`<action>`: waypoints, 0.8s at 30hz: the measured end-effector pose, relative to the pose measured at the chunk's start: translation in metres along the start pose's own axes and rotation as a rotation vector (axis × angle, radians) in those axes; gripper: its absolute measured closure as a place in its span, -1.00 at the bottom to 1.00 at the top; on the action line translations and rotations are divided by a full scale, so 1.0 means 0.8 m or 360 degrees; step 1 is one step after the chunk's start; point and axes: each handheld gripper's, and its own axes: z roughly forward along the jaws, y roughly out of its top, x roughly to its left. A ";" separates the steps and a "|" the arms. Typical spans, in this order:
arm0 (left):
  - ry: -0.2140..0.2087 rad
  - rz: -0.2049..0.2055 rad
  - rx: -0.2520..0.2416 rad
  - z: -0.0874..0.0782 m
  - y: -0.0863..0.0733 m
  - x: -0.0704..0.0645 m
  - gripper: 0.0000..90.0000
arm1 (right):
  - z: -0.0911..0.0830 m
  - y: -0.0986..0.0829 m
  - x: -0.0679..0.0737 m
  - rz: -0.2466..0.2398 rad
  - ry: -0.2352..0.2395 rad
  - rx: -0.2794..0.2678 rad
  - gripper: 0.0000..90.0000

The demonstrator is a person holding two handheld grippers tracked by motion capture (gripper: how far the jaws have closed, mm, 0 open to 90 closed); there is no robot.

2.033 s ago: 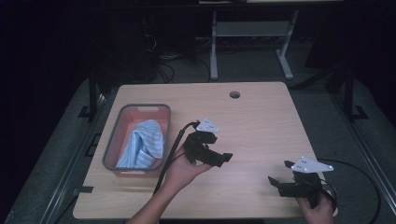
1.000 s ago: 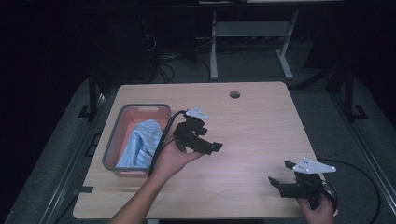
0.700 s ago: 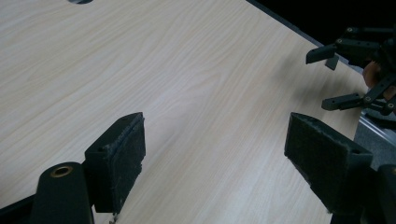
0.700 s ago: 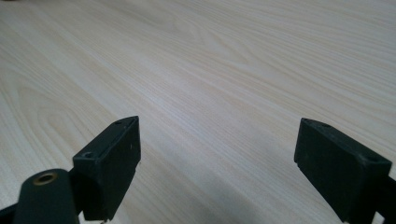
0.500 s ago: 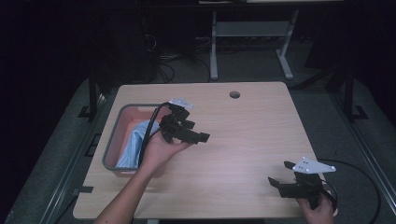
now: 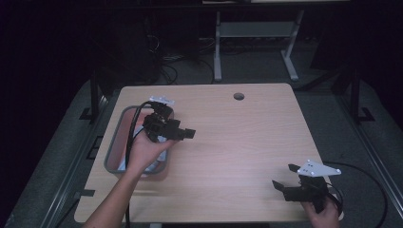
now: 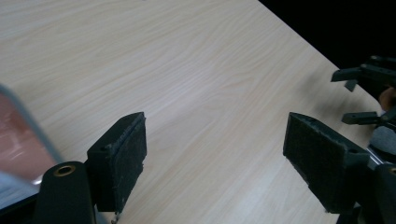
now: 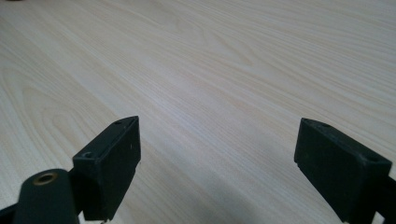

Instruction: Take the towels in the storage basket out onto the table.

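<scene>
A pink tray with a grey rim (image 6: 110,151) sits on the left of the wooden table (image 6: 247,137), with a light blue cloth (image 6: 124,163) lying in it, mostly hidden behind the hand. My left gripper (image 6: 186,134) hovers over the tray's right edge, jaws pointing right, open and empty. In the left gripper view the gripper (image 7: 215,158) stands wide open above bare wood, the tray's rim (image 7: 35,126) at the left. My right gripper (image 6: 280,189) rests at the table's front right corner, open, and in the right gripper view the gripper (image 8: 217,168) has nothing between its jaws.
A round cable hole (image 6: 238,96) lies near the table's far edge. Beyond the table stands a grey metal frame (image 6: 252,33) on the dark floor. Black cables trail from both grippers. The right gripper (image 7: 369,88) appears far off in the left gripper view.
My left gripper has moved left and away from me, from the table's middle to above the tray's right edge. The right gripper has stayed still.
</scene>
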 end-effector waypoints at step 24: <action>0.0280 -0.0265 -0.0056 -0.063 -0.043 0.075 -0.55 | 0.001 0.001 0.002 0.0005 0.0011 0.0006 -0.69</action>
